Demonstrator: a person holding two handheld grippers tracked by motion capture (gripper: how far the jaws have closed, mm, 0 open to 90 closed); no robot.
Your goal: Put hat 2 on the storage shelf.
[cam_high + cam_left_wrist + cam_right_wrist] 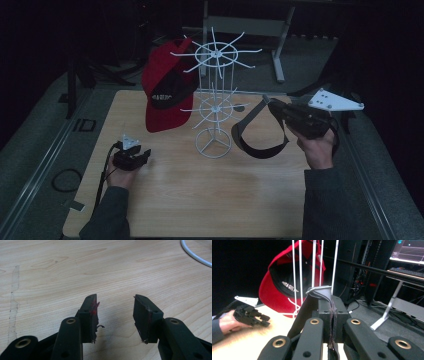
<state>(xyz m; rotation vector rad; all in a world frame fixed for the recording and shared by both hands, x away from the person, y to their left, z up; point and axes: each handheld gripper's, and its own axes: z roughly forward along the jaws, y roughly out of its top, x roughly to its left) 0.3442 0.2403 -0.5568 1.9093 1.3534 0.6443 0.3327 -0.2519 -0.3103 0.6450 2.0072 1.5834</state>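
Observation:
A white wire rack (215, 95) with spoke hooks stands mid-table, and a red cap (162, 90) hangs on its left side. My right gripper (272, 105) is raised to the rack's right, shut on the strap of a black cap (260, 135) that hangs in a loop below it. In the right gripper view the jaws (331, 307) pinch thin black fabric with a grey buckle (319, 291) at the top, and the red cap (274, 290) shows behind the rack's rods (313, 265). My left gripper (145, 154) rests low on the table at the left, open (115, 315), with nothing between its pads.
The wooden table (200, 200) has bare room in front of the rack. The rack's white base ring (195, 253) curves into the left gripper view's top right. My left gripper (253, 315) shows in the right gripper view. A metal frame (280, 45) stands behind the table.

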